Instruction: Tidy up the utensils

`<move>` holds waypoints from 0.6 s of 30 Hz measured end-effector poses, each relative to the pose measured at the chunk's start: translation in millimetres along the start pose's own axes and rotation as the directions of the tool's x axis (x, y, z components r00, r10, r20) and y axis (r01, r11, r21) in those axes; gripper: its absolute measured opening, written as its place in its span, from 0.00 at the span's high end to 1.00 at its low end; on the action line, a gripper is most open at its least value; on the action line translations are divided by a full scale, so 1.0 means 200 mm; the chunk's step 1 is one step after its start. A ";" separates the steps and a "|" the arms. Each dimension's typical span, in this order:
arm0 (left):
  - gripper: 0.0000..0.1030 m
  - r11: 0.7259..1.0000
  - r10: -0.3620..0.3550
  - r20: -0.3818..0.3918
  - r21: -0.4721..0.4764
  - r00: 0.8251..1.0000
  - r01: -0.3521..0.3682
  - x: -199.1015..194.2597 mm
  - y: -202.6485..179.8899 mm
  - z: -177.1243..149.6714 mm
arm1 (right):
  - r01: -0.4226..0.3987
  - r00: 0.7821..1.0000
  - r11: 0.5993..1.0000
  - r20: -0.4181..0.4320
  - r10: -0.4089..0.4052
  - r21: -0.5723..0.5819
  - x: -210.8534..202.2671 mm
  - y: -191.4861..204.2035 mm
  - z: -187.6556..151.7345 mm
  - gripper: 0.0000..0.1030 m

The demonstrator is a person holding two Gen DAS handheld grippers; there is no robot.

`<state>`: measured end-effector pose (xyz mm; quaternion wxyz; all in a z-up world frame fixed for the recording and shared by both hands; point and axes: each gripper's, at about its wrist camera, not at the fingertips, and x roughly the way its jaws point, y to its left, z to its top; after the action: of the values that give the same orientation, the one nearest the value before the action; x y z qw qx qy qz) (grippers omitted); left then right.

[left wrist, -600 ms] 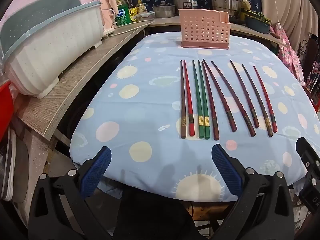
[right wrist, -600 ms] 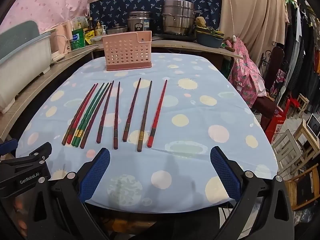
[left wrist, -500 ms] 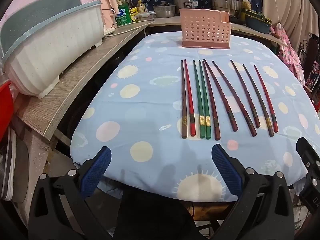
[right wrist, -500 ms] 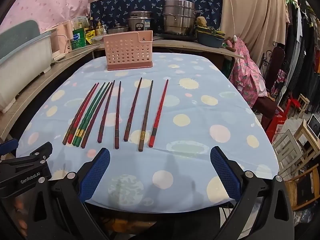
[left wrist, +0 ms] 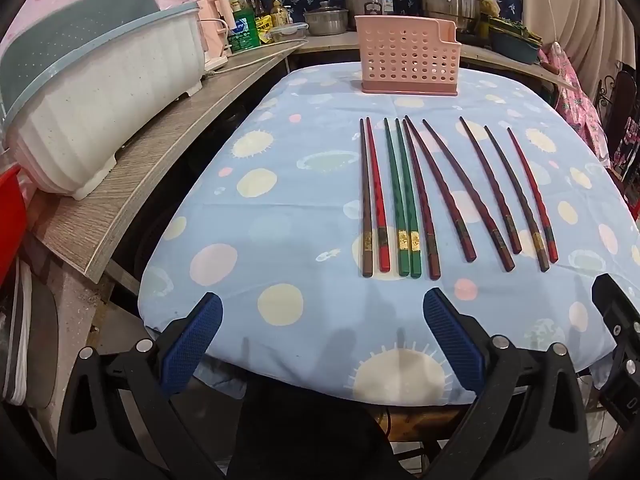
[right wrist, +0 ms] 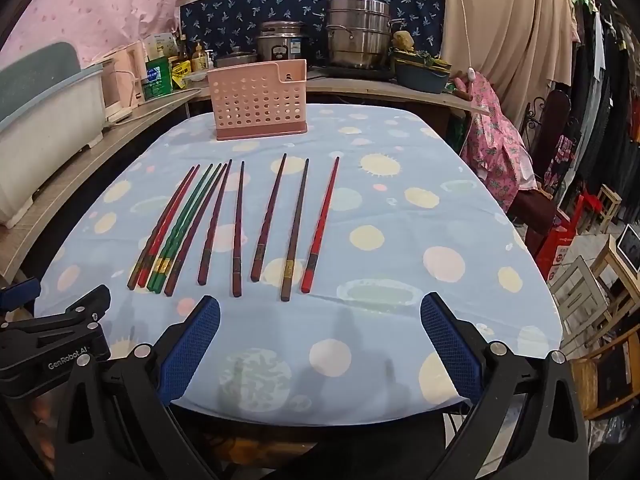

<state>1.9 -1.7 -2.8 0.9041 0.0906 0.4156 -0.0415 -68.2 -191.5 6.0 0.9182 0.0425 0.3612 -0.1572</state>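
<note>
A: Item one?
B: Chopsticks, ten, flat on the cloth side by side, tips toward the far edge, butts toward the near edge. From the left: brown, red, two green touching each other, then dark red and brown ones fanned wider apart, a red one last on the right.

A: Item two?
B: Holder, pink, perforated, upright near the far edge of the table, well apart from the chopstick tips. I cannot see into it.

A: Grippers?
B: Left gripper: jaws spread wide, nothing between them, above the near edge, short of the chopstick butts. Right gripper: likewise spread wide and empty, just short of the right-hand butts.

A: Surroundings?
B: Dish rack on the side counter, left. Pots on the back counter.
</note>
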 end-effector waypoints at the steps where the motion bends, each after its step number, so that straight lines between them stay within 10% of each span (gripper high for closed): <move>1: 0.07 1.000 0.001 0.000 0.000 1.000 -0.001 0.00 0.00 0.00 | 0.000 1.000 1.000 0.000 0.000 0.001 0.00 0.00 0.00 0.07; 18: 0.07 1.000 0.000 0.003 0.000 1.000 0.000 0.01 -0.01 -0.01 | -0.007 1.000 1.000 0.002 0.007 0.004 0.01 0.00 -0.01 0.07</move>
<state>2.3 -3.5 -5.5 0.9048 0.0904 0.4141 -0.0414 -67.9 -192.2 4.0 0.9190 0.0457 0.3597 -0.1549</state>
